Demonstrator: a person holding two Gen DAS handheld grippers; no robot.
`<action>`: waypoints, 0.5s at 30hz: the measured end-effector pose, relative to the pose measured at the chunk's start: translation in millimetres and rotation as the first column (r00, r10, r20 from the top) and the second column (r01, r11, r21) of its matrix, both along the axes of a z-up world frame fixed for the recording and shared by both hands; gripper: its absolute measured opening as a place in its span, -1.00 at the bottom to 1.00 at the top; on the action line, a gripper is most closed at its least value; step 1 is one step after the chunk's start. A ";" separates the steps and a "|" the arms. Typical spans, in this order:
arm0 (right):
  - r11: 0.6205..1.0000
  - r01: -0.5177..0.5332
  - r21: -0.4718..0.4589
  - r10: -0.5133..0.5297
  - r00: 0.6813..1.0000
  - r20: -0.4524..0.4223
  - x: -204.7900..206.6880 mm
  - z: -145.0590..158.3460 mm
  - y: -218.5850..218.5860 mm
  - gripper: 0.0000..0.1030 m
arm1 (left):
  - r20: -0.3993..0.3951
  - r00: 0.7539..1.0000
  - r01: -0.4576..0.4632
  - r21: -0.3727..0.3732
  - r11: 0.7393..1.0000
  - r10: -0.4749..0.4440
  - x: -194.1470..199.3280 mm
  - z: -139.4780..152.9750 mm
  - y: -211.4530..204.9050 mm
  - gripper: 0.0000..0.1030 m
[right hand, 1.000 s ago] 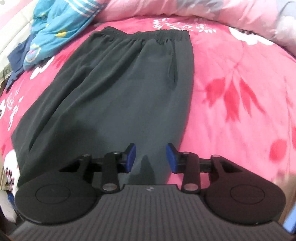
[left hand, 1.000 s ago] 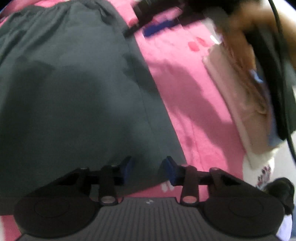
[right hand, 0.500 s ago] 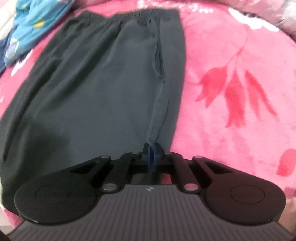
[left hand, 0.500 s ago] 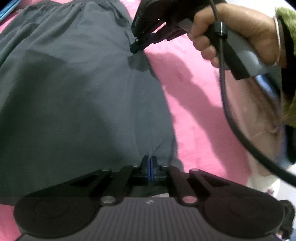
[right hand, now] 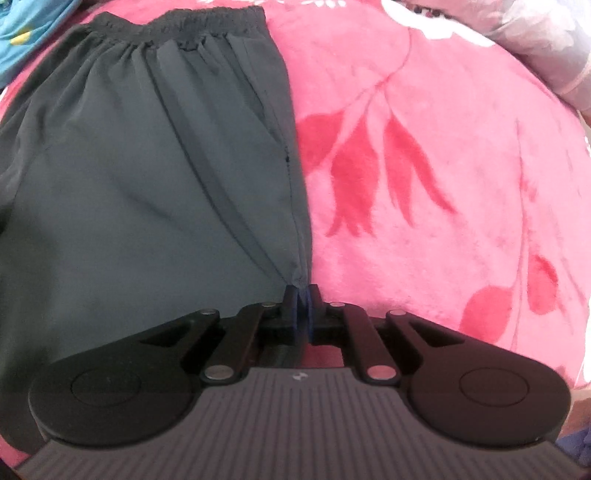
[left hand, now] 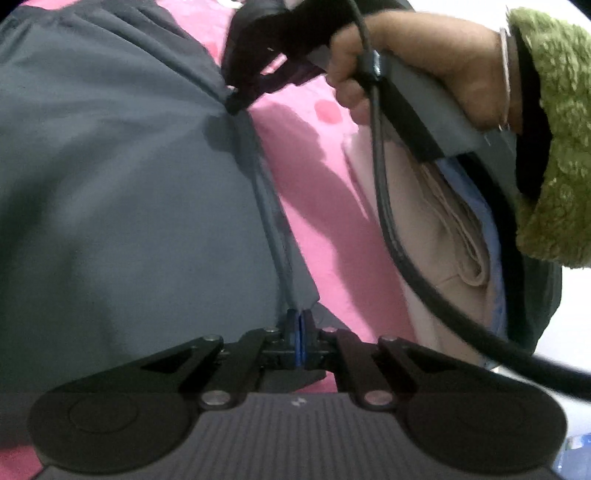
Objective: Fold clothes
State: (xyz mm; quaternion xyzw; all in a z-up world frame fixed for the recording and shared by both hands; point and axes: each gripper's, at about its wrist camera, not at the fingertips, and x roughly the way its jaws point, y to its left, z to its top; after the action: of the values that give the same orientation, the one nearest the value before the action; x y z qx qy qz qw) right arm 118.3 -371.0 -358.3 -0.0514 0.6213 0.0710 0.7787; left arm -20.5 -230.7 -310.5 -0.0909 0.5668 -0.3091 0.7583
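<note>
Gripping one side edge of the dark grey shorts (right hand: 140, 192), both grippers are clenched on fabric. The left gripper (left hand: 298, 341) pinches the edge near the hem end; the right gripper (right hand: 301, 308) pinches the same edge farther toward the elastic waistband (right hand: 192, 20). In the left wrist view the right gripper (left hand: 236, 103) appears ahead along that edge, held by a hand (left hand: 424, 66) with a green fleece sleeve (left hand: 554, 140) and a trailing black cable (left hand: 384, 206).

The shorts lie flat on the pink floral blanket (right hand: 424, 166) of the bed, long axis running from hem to waistband. The bulk of the garment extends to the left of both grippers; bare blanket lies to their right. The gripped edge forms a taut raised ridge between the two pinch points.

Judgement: the coming move is a lengthwise fold, carrying the held edge leftward across the garment toward the opposite side edge. Both grippers should travel together, parallel to each other, to keep the ridge straight.

A folded beige garment (left hand: 443, 229) lies on the bed to the right, apart from the shorts. A blue printed cloth (right hand: 22, 29) lies at the far left corner.
</note>
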 end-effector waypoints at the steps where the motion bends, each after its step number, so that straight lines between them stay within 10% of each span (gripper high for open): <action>1: 1.000 0.006 -0.003 -0.006 1.000 -0.004 2.6 6.6 0.3 -0.88 | -0.005 1.000 0.008 -0.001 1.000 -0.008 3.4 1.8 -0.7 -0.98; 8: 0.991 -0.089 0.098 0.067 0.976 0.206 55.4 67.7 19.3 -0.20 | -0.050 0.999 0.006 -0.014 1.000 -0.007 19.7 -0.8 0.3 -0.62; 15: 0.966 -0.148 0.214 0.094 0.966 0.243 182.0 4.3 40.1 0.10 | -0.032 0.999 0.008 -0.022 1.000 -0.009 15.1 -18.5 -18.8 -0.22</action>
State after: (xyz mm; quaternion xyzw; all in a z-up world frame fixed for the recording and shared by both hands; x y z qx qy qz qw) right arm 300.3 -331.0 -353.9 -0.0068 0.5100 0.1838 0.8403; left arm -5.3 -249.6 -329.0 -0.1017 0.5761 -0.3168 0.7466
